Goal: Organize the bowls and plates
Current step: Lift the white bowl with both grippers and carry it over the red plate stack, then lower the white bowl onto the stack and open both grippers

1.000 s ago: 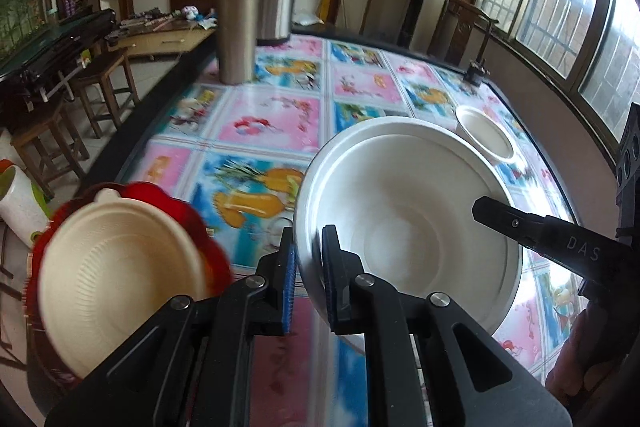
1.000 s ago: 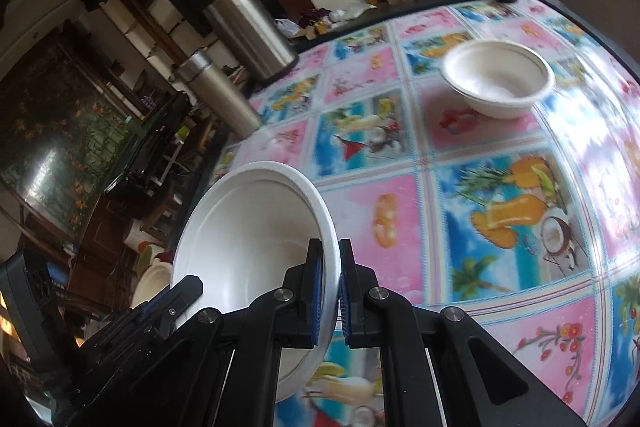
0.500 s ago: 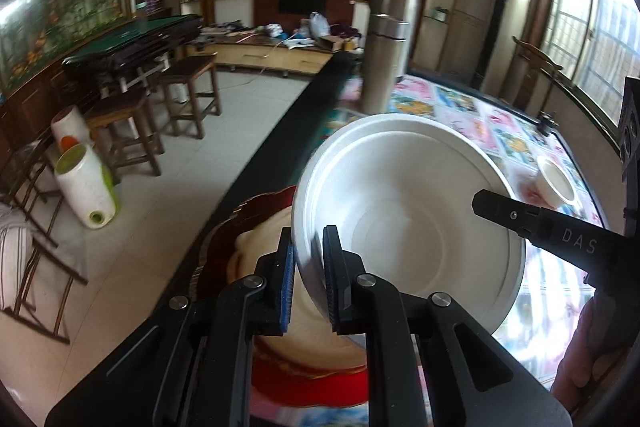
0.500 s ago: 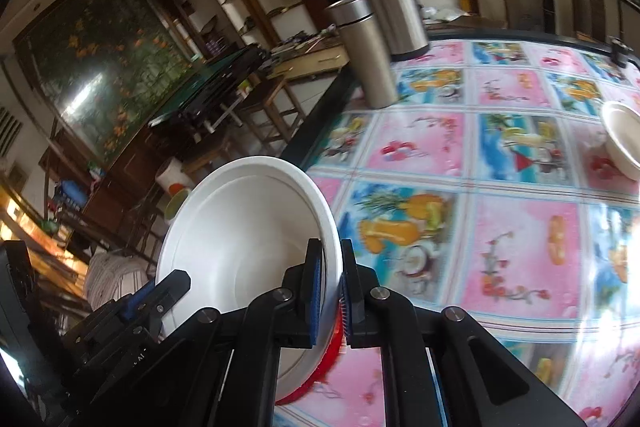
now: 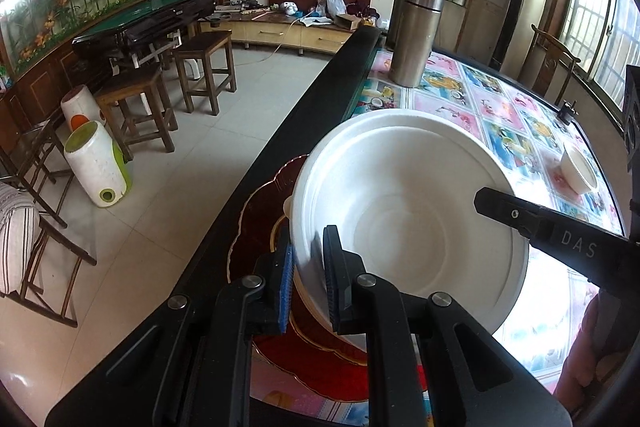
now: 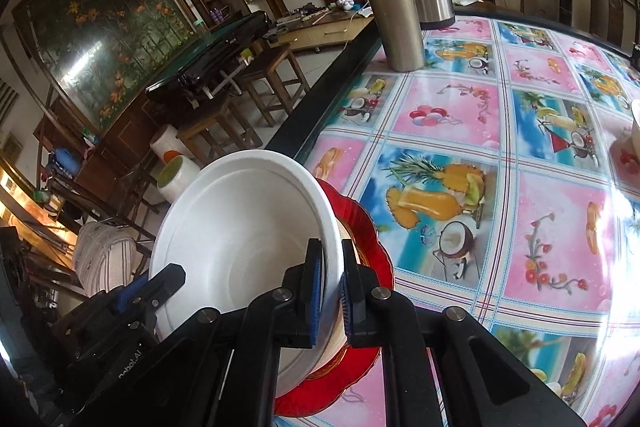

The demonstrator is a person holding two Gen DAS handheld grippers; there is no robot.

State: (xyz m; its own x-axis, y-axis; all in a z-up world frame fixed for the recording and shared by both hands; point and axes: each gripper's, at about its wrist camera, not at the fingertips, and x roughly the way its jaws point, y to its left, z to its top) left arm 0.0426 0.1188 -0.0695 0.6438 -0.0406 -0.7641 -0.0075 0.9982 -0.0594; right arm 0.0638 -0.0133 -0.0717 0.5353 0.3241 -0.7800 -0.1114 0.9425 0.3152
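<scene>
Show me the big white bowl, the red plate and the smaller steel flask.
big white bowl point(image 5: 404, 227), left wrist view, inner base.
red plate point(image 6: 362, 227), right wrist view, far rim.
smaller steel flask point(image 6: 394, 15), right wrist view, body.

The right gripper point(image 6: 330, 291) clamps the rim of a white foam bowl point(image 6: 240, 239) between its blue-padded fingers point(image 6: 316, 291). The left gripper point(image 6: 148, 291) grips the opposite rim. The bowl is tilted above a red scalloped plate point(image 6: 360, 227) at the edge of the table point(image 6: 520, 227). Two steel flasks point(image 6: 394, 11) stand upright at the far side.
</scene>
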